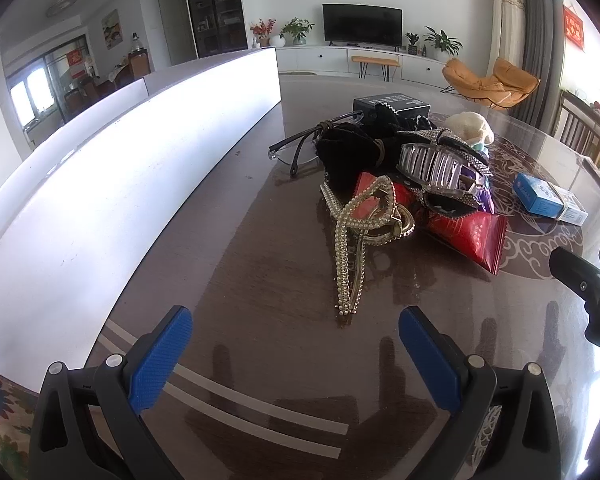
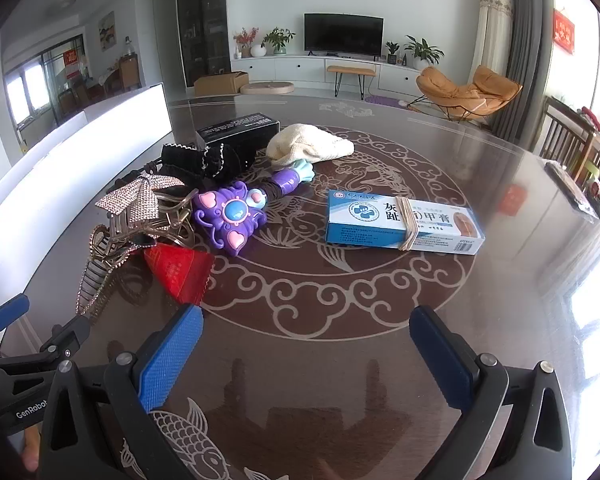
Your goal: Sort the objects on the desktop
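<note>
The left gripper [image 1: 296,322] has its jaws spread wide with nothing between them, only bare dark tabletop [image 1: 260,280] showing in the gap at the bottom of the frame. The right gripper [image 2: 306,320] is likewise released and empty, its blue pads hanging over the pale scroll pattern inlaid in the surface.

Just beyond the left jaws, at frame centre, lies a pearl-studded hair clip [image 1: 360,232], its long end pointing toward the camera. It leans on a red foil packet [image 1: 466,236], which is half buried under a heap: a clear-toothed claw clip [image 1: 436,164], a rhinestone bow [image 1: 452,140], black fabric pieces [image 1: 348,152] and a pair of glasses [image 1: 296,148] whose lenses are hard to make out. From this view the purple toy is almost wholly hidden; only a sliver of purple shows at the heap's right edge. The black box [image 1: 392,102] and a cream cloth [image 1: 470,126] peek out behind the pile.

The right wrist view opens up what the left cannot: the purple butterfly toy [image 2: 230,216] lies in plain sight at centre left, its handle reaching toward the cream cloth. The blue and white medicine box [image 2: 404,220], bound with a rubber band, lies well apart from the heap at centre right; in the left view it is small at the right edge. The left gripper itself shows cut off at the lower left of the right view.
</note>
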`<state>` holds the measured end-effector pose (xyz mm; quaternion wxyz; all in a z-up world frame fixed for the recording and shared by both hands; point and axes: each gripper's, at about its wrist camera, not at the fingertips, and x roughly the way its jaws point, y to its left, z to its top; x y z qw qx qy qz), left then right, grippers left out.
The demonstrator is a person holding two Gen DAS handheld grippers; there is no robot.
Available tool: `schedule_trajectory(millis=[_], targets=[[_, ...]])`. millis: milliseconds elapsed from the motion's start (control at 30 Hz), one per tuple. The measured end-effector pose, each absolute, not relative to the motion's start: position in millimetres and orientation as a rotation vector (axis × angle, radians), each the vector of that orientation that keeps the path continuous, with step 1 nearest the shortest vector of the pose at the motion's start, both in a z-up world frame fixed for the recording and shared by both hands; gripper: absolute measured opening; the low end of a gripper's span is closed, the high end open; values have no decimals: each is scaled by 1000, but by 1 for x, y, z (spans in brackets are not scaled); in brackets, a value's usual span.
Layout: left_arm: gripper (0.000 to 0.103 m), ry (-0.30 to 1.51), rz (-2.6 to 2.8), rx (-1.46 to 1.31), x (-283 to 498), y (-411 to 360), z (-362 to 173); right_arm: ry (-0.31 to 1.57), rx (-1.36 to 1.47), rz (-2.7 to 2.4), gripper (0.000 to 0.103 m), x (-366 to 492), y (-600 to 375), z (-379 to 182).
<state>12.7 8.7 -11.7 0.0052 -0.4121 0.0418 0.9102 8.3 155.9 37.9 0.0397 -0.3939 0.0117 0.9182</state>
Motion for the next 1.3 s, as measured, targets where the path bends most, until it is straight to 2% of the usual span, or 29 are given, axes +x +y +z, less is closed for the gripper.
schedule_trajectory(millis=[833,1300], targets=[[103,130,2835,-1318,15,8,-16,12,-1262,2789,103,3,161,20],[103,97,2820,-1384,7,2,-19,70,-1328,2770,103,-6,166,10]])
